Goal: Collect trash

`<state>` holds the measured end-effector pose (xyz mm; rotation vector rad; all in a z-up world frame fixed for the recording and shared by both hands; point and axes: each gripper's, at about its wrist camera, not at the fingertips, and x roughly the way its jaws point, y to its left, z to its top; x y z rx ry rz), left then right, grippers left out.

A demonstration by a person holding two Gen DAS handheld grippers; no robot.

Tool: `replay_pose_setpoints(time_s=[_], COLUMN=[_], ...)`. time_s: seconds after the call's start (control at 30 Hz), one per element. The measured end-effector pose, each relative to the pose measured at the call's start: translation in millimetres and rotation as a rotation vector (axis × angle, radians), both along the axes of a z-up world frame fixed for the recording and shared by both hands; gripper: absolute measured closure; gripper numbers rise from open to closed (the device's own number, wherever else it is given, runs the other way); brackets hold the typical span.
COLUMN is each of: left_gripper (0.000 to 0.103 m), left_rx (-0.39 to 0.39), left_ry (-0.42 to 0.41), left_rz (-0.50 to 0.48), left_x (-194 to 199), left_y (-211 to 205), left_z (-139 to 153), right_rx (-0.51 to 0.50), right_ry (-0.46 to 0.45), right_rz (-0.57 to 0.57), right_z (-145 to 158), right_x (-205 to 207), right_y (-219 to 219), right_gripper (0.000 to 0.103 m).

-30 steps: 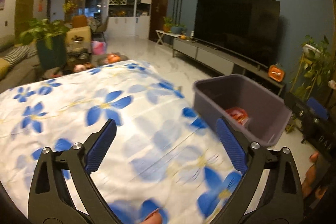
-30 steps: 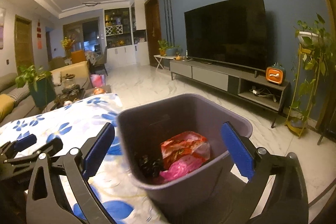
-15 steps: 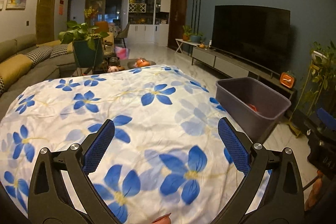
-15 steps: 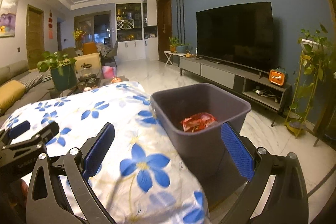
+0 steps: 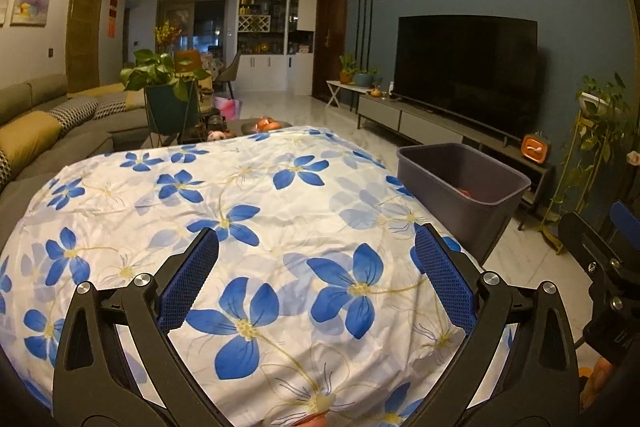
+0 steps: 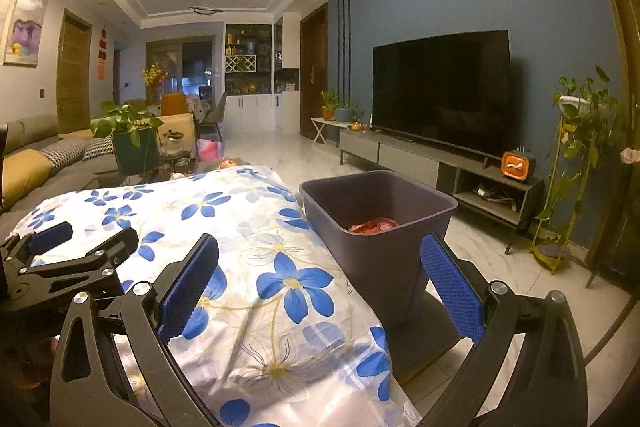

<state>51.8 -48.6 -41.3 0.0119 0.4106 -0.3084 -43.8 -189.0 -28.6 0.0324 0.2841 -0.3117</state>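
Observation:
A dark grey plastic bin stands at the right edge of a table covered in a white cloth with blue flowers. Red and pink wrappers lie inside it. The bin also shows in the left wrist view, with a bit of red trash visible over its rim. My left gripper is open and empty above the near part of the cloth. My right gripper is open and empty, in front of the bin's near wall. I see no loose trash on the cloth.
A TV on a low console lines the blue wall at right. A plant stand stands by the far right. A sofa, a potted plant and a cluttered coffee table lie beyond the table.
Both grippers have pulled back and up from the bin, which now looks smaller and farther. More of the flowered cloth has come into view. Both stay open and empty.

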Motion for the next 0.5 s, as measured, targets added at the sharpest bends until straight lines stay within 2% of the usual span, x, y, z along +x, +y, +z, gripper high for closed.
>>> replay_pose_setpoints(time_s=[0.5], left_gripper=[0.006], left_rx=[-0.003], left_ry=[-0.029], left_rz=[0.020], left_x=[-16], left_y=[10], left_z=[10], right_rx=[-0.018], right_ry=[-0.017], right_rz=[0.008], right_z=[1], right_x=[-8], right_y=[12], right_gripper=[0.006])
